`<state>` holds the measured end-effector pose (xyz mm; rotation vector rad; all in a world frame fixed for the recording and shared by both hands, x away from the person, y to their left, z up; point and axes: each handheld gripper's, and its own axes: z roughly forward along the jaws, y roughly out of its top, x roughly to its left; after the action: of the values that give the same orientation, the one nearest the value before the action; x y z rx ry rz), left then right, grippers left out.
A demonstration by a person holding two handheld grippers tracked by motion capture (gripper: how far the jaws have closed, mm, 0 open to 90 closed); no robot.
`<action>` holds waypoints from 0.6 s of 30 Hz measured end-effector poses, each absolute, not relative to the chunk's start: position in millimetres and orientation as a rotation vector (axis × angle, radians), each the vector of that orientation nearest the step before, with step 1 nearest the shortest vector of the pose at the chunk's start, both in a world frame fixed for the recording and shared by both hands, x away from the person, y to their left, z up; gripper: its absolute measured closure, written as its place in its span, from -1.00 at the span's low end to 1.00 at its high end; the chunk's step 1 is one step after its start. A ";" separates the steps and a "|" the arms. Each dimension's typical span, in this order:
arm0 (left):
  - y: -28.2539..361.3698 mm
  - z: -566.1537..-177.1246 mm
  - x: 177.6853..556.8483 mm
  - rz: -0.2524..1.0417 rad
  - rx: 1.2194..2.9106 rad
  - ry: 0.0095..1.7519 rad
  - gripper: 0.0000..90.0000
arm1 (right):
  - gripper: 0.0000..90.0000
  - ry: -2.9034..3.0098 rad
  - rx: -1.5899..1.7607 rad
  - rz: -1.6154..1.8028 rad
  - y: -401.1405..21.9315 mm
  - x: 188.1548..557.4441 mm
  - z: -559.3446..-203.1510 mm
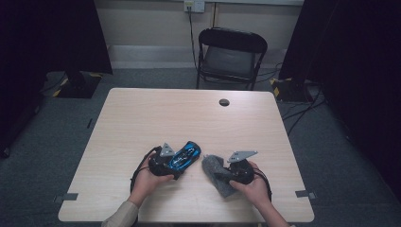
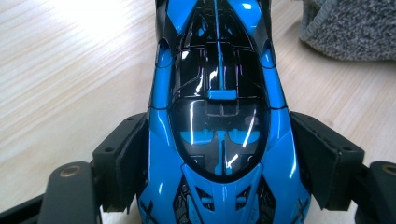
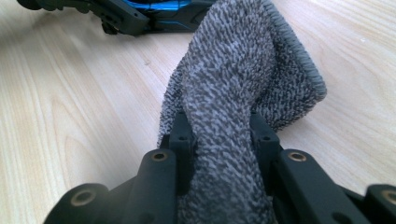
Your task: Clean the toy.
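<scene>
A glossy blue and black toy car (image 1: 185, 156) rests on the wooden table (image 1: 165, 113) near its front edge. My left gripper (image 1: 176, 163) is shut on it; in the left gripper view the two black pads (image 2: 126, 154) press on the sides of the car (image 2: 219, 93) near its nose. To its right lies a grey knitted cloth (image 1: 213, 165). My right gripper (image 1: 222, 176) is shut on that cloth, and the cloth (image 3: 233, 70) bulges up between the jaws of the right gripper (image 3: 224, 135). The cloth's edge (image 2: 350, 28) lies just beyond the car.
A black folding chair (image 1: 231, 56) stands behind the table's far edge, and a round cable hole (image 1: 224, 102) sits in the tabletop near that edge. Dark curtains and cables flank the room. The far half of the table is bare wood.
</scene>
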<state>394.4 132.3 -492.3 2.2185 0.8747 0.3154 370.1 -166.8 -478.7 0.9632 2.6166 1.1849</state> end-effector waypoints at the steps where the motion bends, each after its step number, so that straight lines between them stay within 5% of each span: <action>1: 130.9 -492.1 394.6 0.321 2.221 0.873 -0.46 | 0.55 2.614 0.965 1.186 -167.7 370.1 -478.4; 18: 93.1 -492.4 400.4 0.293 2.242 0.792 -0.46 | 0.56 2.555 1.020 1.211 -196.1 373.3 -468.0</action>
<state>400.4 93.1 -492.4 2.2421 0.7918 0.2934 373.3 -196.1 -468.0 1.0196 2.5546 1.2114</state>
